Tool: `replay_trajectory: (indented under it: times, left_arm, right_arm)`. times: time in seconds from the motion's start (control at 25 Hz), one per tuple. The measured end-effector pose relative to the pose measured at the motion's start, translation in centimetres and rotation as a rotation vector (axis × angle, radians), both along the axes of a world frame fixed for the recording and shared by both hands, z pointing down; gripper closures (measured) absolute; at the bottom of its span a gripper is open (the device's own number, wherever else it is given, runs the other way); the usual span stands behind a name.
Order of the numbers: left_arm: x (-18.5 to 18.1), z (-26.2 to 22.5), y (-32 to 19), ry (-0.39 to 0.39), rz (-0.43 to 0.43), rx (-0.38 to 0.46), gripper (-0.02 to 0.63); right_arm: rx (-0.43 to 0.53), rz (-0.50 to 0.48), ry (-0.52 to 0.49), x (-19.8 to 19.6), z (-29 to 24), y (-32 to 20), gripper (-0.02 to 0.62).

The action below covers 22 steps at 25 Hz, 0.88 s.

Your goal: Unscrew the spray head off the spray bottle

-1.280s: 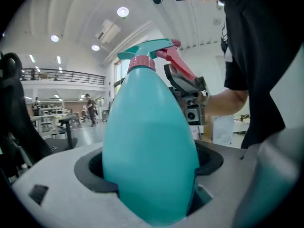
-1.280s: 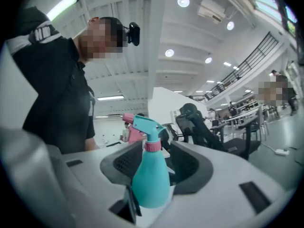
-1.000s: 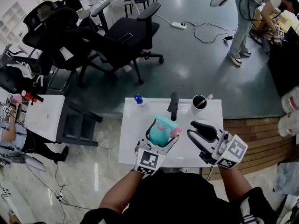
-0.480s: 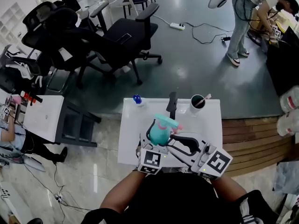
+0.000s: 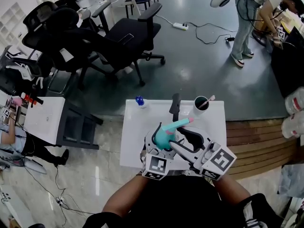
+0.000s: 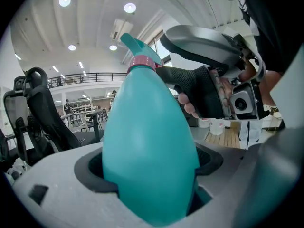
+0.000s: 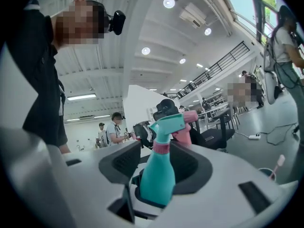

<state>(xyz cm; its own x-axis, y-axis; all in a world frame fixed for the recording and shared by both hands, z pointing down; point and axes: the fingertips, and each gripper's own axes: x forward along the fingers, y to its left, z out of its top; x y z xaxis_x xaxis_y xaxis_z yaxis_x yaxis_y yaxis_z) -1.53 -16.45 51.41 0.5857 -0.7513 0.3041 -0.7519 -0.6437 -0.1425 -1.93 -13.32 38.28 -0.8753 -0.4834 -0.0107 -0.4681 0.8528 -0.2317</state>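
Note:
A teal spray bottle (image 5: 163,137) with a pink collar and pink trigger stands above the white table (image 5: 135,127). My left gripper (image 5: 160,141) is shut on its fat body (image 6: 149,141), which fills the left gripper view. The spray head (image 5: 178,124) points to the right. My right gripper (image 5: 184,137) reaches in from the right, one jaw on each side of the bottle's neck. In the right gripper view the collar (image 7: 160,147) and spray head (image 7: 169,124) rise between the jaws of my right gripper (image 7: 161,161), with a gap on each side. Those jaws are opening.
At the table's far edge stand a black mug (image 5: 203,103) with a stick in it, an upright black object (image 5: 175,106) and a small blue-capped item (image 5: 140,101). Black office chairs (image 5: 118,37) fill the floor beyond. A person (image 5: 249,18) stands at the far right.
My right gripper has swung in from the right side of the table to the bottle's neck. The spray head has turned to point right, and the right jaws have widened.

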Motion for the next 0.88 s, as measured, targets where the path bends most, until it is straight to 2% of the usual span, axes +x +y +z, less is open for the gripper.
replay_trajectory:
  times: [0.12,0.4,0.56,0.88]
  left_arm:
    - [0.3,0.7,0.2,-0.019,0.008,-0.003,0.138]
    - [1.4,0.2,0.6,-0.052,0.047,0.028,0.138]
    - [1.7,0.1,1.0,-0.058,0.056,0.032,0.138]
    - [1.9,-0.1,1.2,-0.039,0.071,0.028,0.138]
  right_arm:
    - [-0.016,0.015,0.007,-0.3,0.2,-0.5,0.387]
    - [-0.047,0.031,-0.019,-0.4,0.3,-1.1,0.39]
    - [-0.053,0.045,-0.022,-0.1,0.3,-1.4,0.437]
    - [-0.011,0.024,0.005,-0.1,0.0,-1.2,0.448]
